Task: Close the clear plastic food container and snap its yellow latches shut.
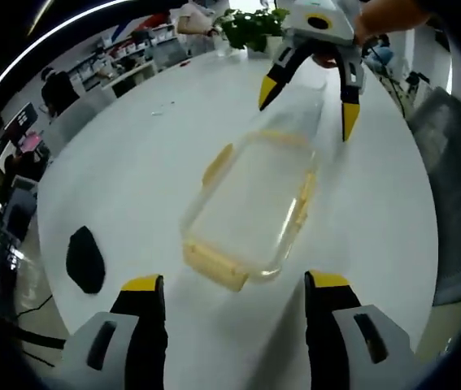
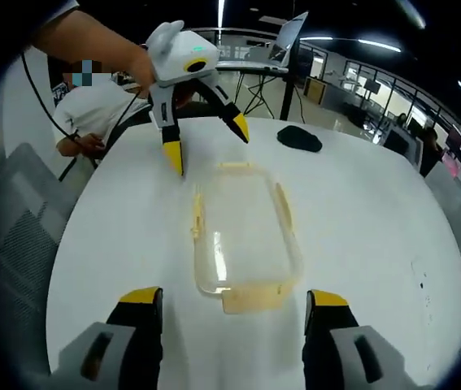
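Two open hand-held grippers flank the container [image 2: 245, 231] ends, untouching.

Clear glossy plastic container [image 1: 250, 207], smooth table [image 1: 132, 179]

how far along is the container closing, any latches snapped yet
Early stage. The lid looks already set on the clear container. In hand: nothing; the left gripper and right gripper both hover open at opposite ends, touching nothing. Left to do: the yellow latches seem splayed outward rather than folded down, so all apparently need snapping. A black object lies apart on the white table.
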